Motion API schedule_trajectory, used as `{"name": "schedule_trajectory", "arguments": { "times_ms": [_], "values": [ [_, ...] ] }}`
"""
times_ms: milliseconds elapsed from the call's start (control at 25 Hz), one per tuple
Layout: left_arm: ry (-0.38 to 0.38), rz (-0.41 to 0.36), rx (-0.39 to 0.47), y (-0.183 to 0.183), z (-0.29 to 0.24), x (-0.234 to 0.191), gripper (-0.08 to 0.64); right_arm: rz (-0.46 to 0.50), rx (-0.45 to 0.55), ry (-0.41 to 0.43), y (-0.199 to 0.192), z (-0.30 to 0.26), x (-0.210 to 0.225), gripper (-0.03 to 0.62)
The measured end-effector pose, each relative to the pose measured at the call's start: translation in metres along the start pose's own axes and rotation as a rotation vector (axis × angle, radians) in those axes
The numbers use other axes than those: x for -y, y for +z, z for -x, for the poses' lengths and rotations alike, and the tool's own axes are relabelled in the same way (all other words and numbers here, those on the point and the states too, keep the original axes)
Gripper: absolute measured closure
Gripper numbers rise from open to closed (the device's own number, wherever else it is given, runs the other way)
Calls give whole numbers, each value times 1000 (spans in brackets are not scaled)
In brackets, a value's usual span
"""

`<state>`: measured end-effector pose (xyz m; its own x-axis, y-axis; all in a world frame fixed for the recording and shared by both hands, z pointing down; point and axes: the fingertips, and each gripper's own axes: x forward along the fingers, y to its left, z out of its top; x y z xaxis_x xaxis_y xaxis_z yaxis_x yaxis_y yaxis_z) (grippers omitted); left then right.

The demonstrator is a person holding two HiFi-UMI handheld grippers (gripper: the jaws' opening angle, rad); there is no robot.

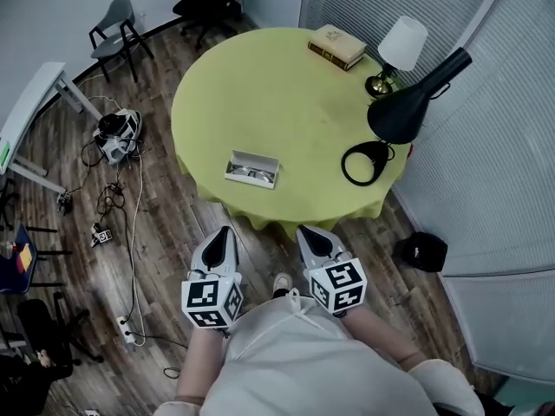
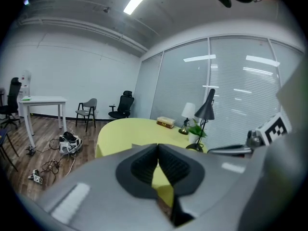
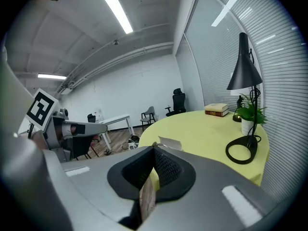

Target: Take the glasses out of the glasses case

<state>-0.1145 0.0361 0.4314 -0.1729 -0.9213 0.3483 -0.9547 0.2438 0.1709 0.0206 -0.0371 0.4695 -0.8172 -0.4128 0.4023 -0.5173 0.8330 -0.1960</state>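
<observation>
We are at the approach: our left claw (image 1: pixel 221 237) and right claw (image 1: pixel 310 237), both pressed together and empty, hang short of the bench (image 1: pixel 260 94); the glasses case (image 1: pixel 252 168) lies open by its near edge, so next we reach in and part the jaws

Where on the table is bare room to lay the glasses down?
Bare cloth: the wide stretch from the glasses case back to the book, and the left half of the table. Crowded: the right edge, with the white lamp and the black lamp's ring base.
</observation>
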Motion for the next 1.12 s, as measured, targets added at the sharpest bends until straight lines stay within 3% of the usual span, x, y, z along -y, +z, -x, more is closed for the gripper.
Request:
{"name": "schedule_trajectory", "arguments": {
  "times_ms": [280, 600, 920, 1120],
  "values": [
    [-11, -18, -40, 16, -39, -5, 554, -18, -16, -15, 20, -25, 23, 592],
    [-44, -15, -106, -3, -103, -30, 554, -62, -48, -57, 9, -78, 52, 592],
    [-184, -74, -129, 20, -163, -50, 552, -140, -38, -167, 32, -122, 67, 592],
    [-314, -171, -241, 5, -201, -62, 552, -179, -61, -220, 35, -153, 70, 592]
  ]
}}
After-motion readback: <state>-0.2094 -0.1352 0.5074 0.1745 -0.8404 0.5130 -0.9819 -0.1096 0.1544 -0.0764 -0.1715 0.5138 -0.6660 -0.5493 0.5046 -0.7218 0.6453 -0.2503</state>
